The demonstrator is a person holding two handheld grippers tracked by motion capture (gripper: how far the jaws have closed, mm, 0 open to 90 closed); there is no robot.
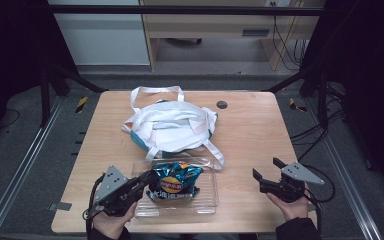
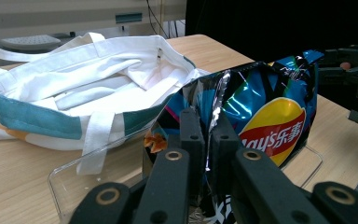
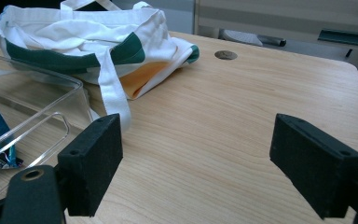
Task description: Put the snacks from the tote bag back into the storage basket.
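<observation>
Two claws over one counter, the left one pinching a chip bag.

On the person's left, the left claw (image 1: pixel 141 181) has its jaws pressed together on the crinkled edge of the blue chip bag (image 1: pixel 174 181), the foil caught between the two black pads as the left claw view shows close up (image 2: pixel 208 140). The chip bag sits in a clear plastic tray (image 1: pixel 207 200) near the front edge of the wooden counter (image 1: pixel 250 130). Just behind the tray lies a white cloth tote bag (image 1: pixel 172 125) with teal trim, one strap trailing down to the tray's far rim. To the right, well apart from the tray, the right claw (image 1: pixel 268 170) is held above bare wood with its jaws spread wide and nothing between them.
</observation>
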